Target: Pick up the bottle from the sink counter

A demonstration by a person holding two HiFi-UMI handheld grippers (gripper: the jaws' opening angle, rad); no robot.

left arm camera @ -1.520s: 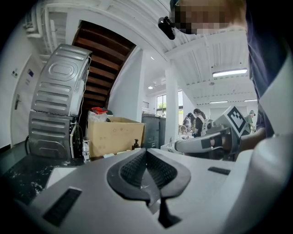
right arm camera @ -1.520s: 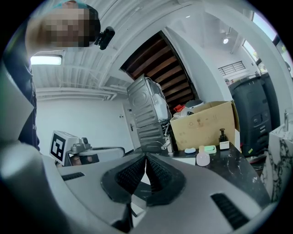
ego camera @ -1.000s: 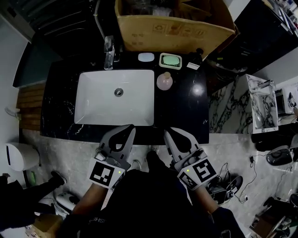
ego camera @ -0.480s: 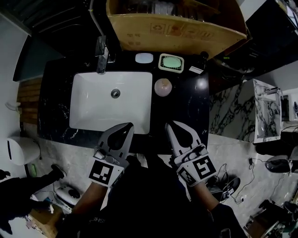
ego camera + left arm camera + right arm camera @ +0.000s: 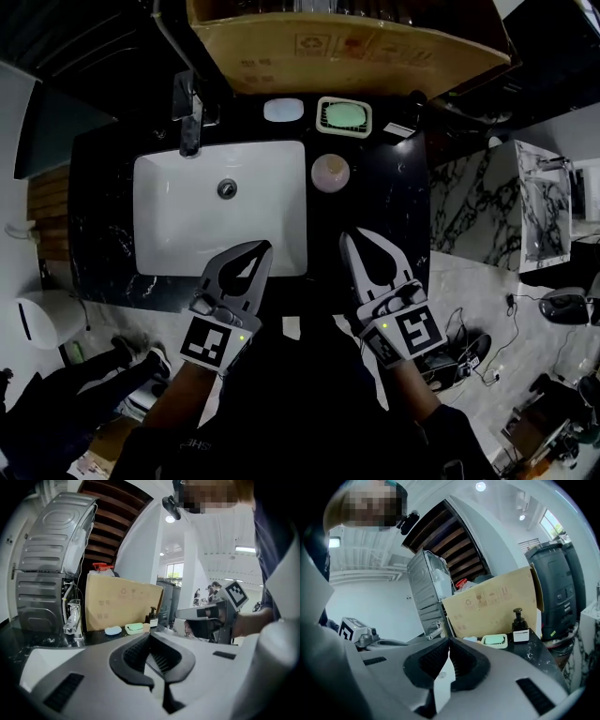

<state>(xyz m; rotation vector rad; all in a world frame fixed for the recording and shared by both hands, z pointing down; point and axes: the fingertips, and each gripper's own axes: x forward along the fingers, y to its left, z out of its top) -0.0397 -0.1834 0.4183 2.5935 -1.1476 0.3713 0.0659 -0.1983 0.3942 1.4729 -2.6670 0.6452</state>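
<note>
A round pink bottle (image 5: 330,172) stands on the black counter (image 5: 380,202) just right of the white sink (image 5: 220,206). A dark pump bottle (image 5: 412,108) (image 5: 519,627) with a white label stands at the counter's back right. My right gripper (image 5: 351,234) (image 5: 449,641) is shut and empty over the counter's front, a short way in front of the pink bottle. My left gripper (image 5: 264,246) (image 5: 151,634) is shut and empty too, its tip over the sink's front rim.
A large cardboard box (image 5: 347,37) (image 5: 122,604) rises behind the counter. A chrome faucet (image 5: 187,117) (image 5: 72,618) stands at the sink's back left. A pale blue soap (image 5: 283,110) and a green soap dish (image 5: 343,115) (image 5: 494,641) lie along the back.
Both grippers have moved forward, from in front of the counter's edge to over its front part. The sink and bottles now sit closer to them.
</note>
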